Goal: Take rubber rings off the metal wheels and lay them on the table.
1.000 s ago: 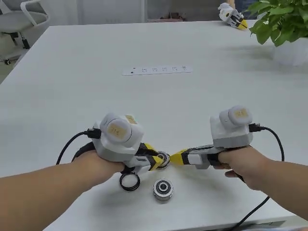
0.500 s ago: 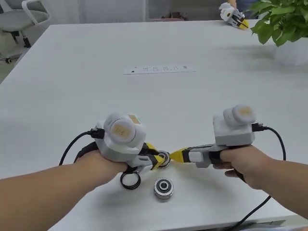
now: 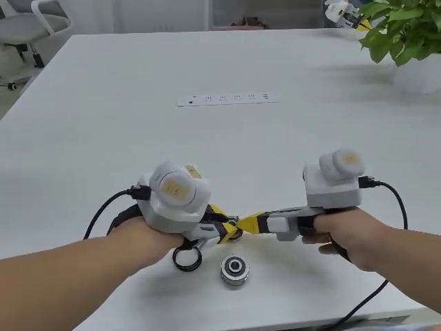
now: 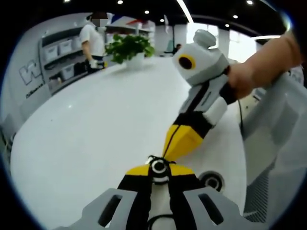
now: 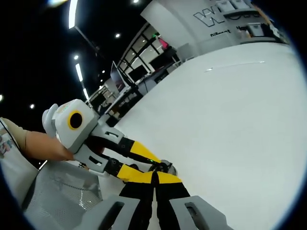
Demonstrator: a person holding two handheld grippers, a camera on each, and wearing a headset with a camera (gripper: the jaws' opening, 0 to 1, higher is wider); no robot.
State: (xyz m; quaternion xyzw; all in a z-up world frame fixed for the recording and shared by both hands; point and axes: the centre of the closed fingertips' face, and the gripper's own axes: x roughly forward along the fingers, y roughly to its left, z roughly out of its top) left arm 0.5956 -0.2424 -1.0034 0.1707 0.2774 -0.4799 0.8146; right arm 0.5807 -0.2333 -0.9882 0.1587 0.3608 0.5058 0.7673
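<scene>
Wheels number two at the near edge of the white table (image 3: 138,103). One metal wheel (image 3: 235,229) is off the surface, clamped between the yellow-tipped jaws of the left gripper (image 3: 226,232), which are closed on its sides; in the left gripper view it sits face-on right at the jaw tips. The right gripper (image 3: 247,223) comes in from the opposite side, tip to tip with the left one, its jaws pressed together with their points against the rim of that held wheel. From where I stand I cannot tell whether any rubber is caught between them. Just below the pair, the second wheel (image 3: 235,269) lies flat on the table. Beside it, to the left and partly under the left gripper's body, a loose rubber ring (image 3: 187,258) lies flat on the surface. Black cables (image 3: 103,207) trail back from both grippers. Farther up the table, well apart from all this, a white power strip (image 3: 227,100) lies flat. A potted plant (image 3: 403,27) stands at the far right corner, and an office chair (image 3: 27,27) is off the far left edge.
</scene>
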